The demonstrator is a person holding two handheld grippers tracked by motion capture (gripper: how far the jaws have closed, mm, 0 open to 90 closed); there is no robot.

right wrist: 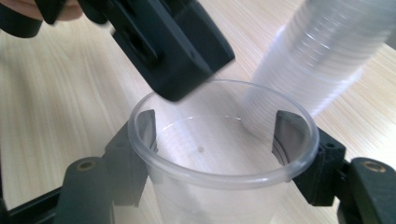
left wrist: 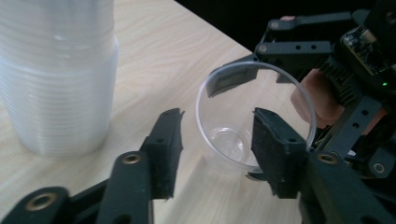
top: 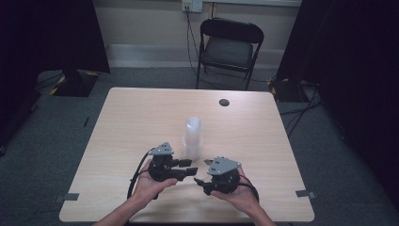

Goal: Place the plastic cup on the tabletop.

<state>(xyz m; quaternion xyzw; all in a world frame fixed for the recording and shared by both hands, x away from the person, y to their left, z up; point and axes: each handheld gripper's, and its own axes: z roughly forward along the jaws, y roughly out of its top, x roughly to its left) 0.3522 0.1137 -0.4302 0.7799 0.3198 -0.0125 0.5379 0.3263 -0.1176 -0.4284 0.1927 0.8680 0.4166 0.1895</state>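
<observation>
- The right gripper (right wrist: 215, 149) hugs a clear cup (right wrist: 224, 154) low in the frame, jaws tight on its sides.
- The left gripper (left wrist: 215, 140) is wide open, one jaw inside the cup's rim.
- A cup stack (top: 193, 136) stands mid-frame.

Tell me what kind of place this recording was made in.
Probably a lab or studio recording bay: a bare wooden table on grey carpet, black curtains at both sides, a folding chair by the wall, and cables trailing across the floor.
</observation>
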